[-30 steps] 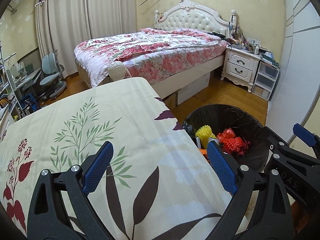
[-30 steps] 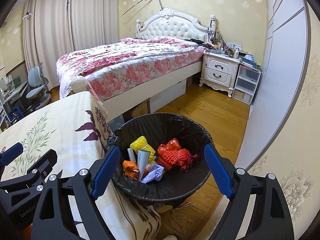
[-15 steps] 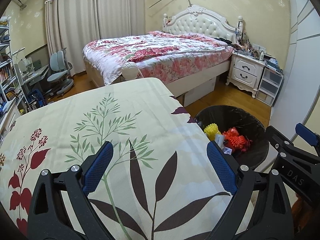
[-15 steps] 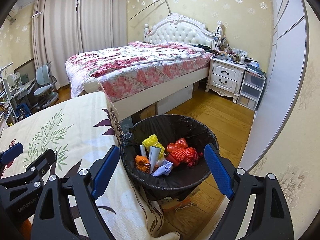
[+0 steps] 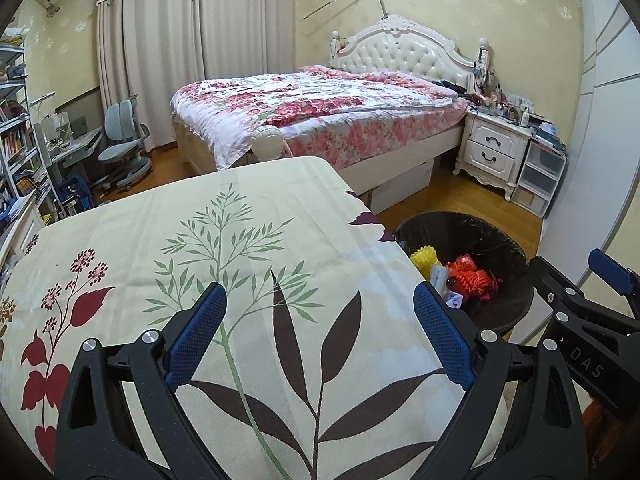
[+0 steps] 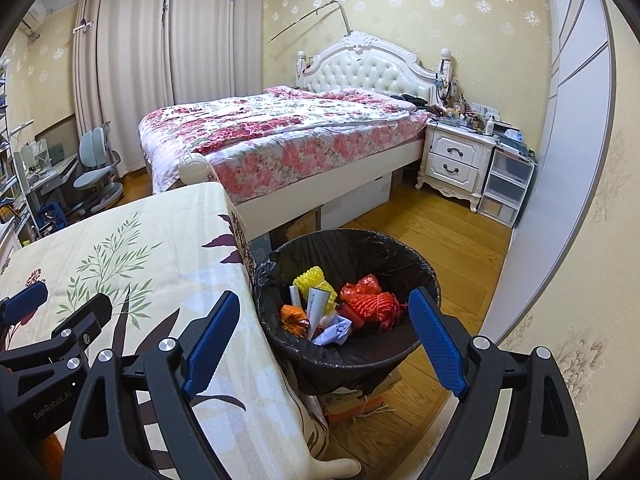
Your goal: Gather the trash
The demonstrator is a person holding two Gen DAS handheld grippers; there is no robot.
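I have the table point(image 5: 280, 216) under its leaf-print cloth filling the near left, with nothing lying on the stretch I can see. Just beside its right edge stands the bin point(image 6: 416, 256), lined with a black bag, and that is where the trash sits: an orange-red net bundle point(image 6: 374, 304), a yellow foam sleeve point(image 6: 314, 278), a crumpled orange wrapper point(image 6: 294, 318) and some folded paper scraps point(image 6: 334, 328). I judge all of it light and soft; it would crush under the pads, so I would pinch each piece across its bulk. The liner looks thin and slippery, best taken at the rolled rim. My left claw point(image 5: 320, 336) gapes wide and empty over the cloth; my right claw point(image 6: 324, 342) hangs wide and empty over the bin's near edge.
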